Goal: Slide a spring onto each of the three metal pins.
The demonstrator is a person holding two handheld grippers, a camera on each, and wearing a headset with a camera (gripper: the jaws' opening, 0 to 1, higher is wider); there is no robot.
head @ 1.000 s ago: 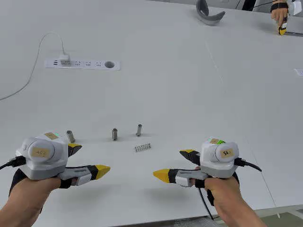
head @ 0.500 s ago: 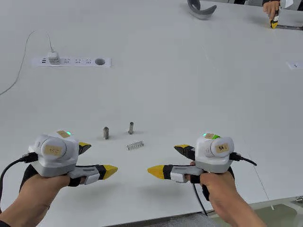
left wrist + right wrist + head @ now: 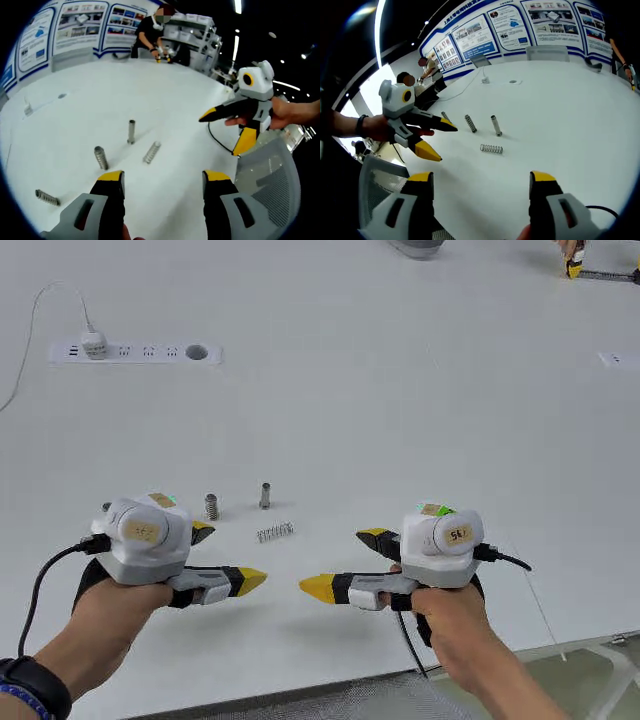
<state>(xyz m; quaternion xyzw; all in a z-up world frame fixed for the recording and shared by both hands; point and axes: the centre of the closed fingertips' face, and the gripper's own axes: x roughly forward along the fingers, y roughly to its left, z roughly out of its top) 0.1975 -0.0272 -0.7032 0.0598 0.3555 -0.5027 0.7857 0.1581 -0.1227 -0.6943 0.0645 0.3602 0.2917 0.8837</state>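
Observation:
A bare metal pin (image 3: pixel 265 495) stands upright on the white table (image 3: pixel 420 420). To its left stands a pin with a spring on it (image 3: pixel 211 506). A loose spring (image 3: pixel 274 532) lies flat just in front of them. My left gripper (image 3: pixel 228 556) hovers open and empty near the front-left of the pins. My right gripper (image 3: pixel 337 560) is open and empty to the loose spring's right. The left gripper view shows the bare pin (image 3: pixel 131 131), the sprung pin (image 3: pixel 101 157), the loose spring (image 3: pixel 152 152) and another coiled piece (image 3: pixel 47 197) further left. The right gripper view has the loose spring (image 3: pixel 491 148) straight ahead.
A white power strip (image 3: pixel 135 352) with a plug and cable lies at the back left. The table's front edge runs just below my hands. A grey mesh chair (image 3: pixel 270 170) sits by that edge. Another person (image 3: pixel 157 35) works at the far end.
The head camera has shifted, so the whole scene sits higher and further left. My left gripper has moved right toward the pins and now covers the leftmost one. Both grippers stay open.

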